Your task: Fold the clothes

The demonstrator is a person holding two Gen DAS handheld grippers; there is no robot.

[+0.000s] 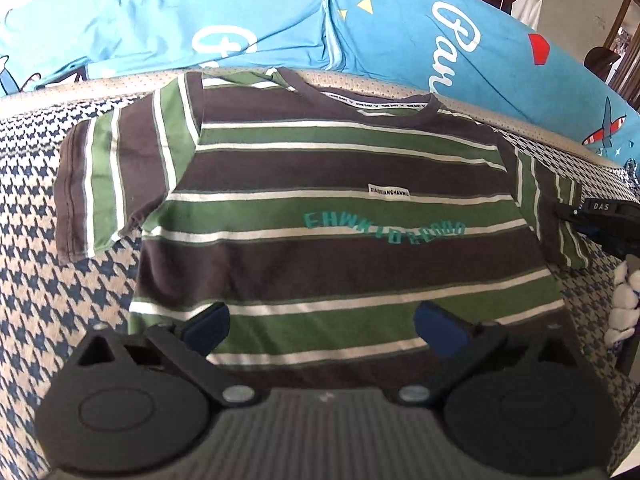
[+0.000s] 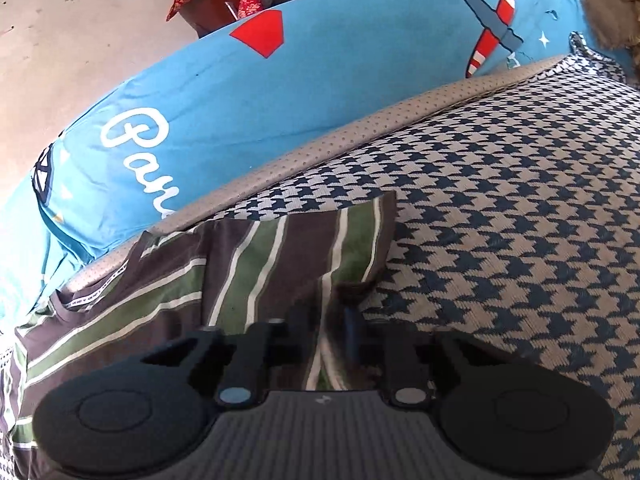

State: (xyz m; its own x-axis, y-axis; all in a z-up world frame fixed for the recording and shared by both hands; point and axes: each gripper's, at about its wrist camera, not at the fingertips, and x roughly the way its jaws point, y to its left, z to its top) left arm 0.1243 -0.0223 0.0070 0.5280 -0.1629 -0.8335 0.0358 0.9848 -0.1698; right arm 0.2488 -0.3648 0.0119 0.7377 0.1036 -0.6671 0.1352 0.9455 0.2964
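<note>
Left wrist view: striped T-shirt (image 1: 340, 216) lies flat, front up, filling frame centre on the houndstooth cover (image 1: 48, 280), collar toward the top by the blue printed bedding (image 1: 280, 20). Left gripper (image 1: 322, 326) sits at frame bottom, jaws wide, nothing between them, blue pads hovering over the hem band. Left-frame sleeve spread out flat. At right edge, the right gripper (image 1: 568, 212) reaches the other sleeve.

Right wrist view: right gripper (image 2: 328, 320) at lower centre, jaws narrow, pinching a bunched ridge of the shirt's sleeve (image 2: 320, 240). Sleeve cuff points to upper centre; shirt body runs off lower left. Houndstooth cover fills the right half, blue bedding across the top.

Judgement: step in hand is the sleeve or side fold inward. To do it well:
- Right grip looks to take only a small pinch near the sleeve edge; lift low and slow so it doesn't slip.
- Left gripper should close on the hem on the same side, so that edge travels as one straight line.
- Carry the fold toward the chest lettering, parallel to the side seam.
- Keep the collar from dragging onto the blue bedding.
</note>
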